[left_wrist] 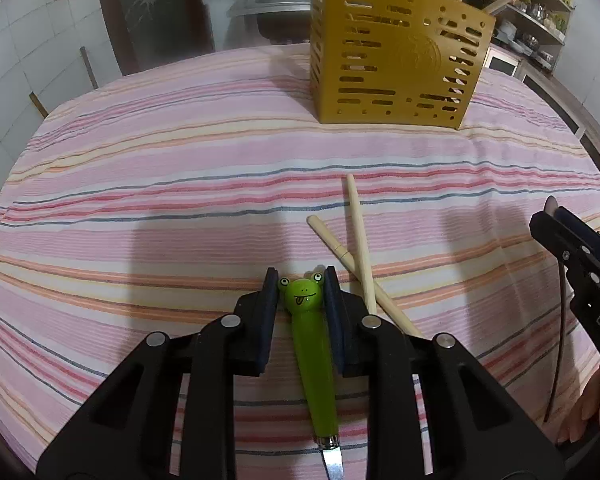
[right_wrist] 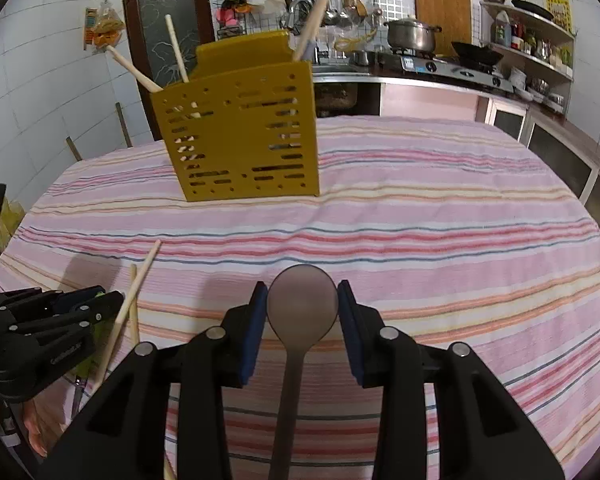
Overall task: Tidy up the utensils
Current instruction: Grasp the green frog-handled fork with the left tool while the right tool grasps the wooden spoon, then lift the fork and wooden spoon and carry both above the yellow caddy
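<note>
Left wrist view: left gripper (left_wrist: 300,280) clamped on the frog-handled knife (left_wrist: 314,344).

Its pads squeeze the green frog head, blade pointing back over the striped tablecloth (left_wrist: 180,200), right beside two crossed chopsticks (left_wrist: 360,256). Right gripper (right_wrist: 302,292) is pinched onto a brown spoon (right_wrist: 300,304)'s bowl. Yellow utensil holder (right_wrist: 240,136) stands well beyond.

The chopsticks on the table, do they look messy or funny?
Yes. Two chopsticks lie crossed over each other on the striped tablecloth, beside the frog-handled knife, while other chopsticks already stand in the yellow holder. These two look left out.
</note>
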Tool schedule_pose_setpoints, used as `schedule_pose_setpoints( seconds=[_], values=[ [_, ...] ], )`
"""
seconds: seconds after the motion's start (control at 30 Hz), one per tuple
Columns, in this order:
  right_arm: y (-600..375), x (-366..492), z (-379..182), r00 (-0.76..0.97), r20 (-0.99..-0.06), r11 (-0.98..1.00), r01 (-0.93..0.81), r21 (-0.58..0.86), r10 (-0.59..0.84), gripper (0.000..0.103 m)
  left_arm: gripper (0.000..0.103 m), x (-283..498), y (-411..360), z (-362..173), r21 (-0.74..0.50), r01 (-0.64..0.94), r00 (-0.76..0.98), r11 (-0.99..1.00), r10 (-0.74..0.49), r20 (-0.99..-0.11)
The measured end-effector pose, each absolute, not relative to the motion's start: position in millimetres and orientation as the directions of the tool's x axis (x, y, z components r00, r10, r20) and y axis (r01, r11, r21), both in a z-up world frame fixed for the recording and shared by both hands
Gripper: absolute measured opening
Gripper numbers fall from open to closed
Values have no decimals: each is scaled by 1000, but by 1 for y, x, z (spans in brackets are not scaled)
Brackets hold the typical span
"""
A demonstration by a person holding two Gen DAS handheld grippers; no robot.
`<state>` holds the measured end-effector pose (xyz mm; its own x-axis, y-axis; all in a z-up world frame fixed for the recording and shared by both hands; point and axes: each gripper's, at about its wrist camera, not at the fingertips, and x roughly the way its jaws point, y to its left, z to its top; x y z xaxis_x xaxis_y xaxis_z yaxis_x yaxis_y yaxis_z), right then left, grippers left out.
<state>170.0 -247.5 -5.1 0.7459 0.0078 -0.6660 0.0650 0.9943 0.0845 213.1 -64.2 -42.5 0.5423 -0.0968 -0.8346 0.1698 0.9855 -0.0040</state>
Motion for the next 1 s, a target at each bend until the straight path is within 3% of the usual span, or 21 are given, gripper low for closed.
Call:
schedule_pose_setpoints(
  seconds=[0.27,0.7,1.0],
  values=[
    [-244,163,8,780,-625,995,63,82,2,36,22,208,-55,-21,-44,175,594,984,-141,-792],
    [-251,142,42,894,-447,990,89,106,-33,36,22,177,-21,55,-105,159,810,982,-191,-555],
    [-246,136,53,924,-378,994,90,65,-59,36,22,158,-21,72,-73,173,860,982,-187,-474]
  ],
)
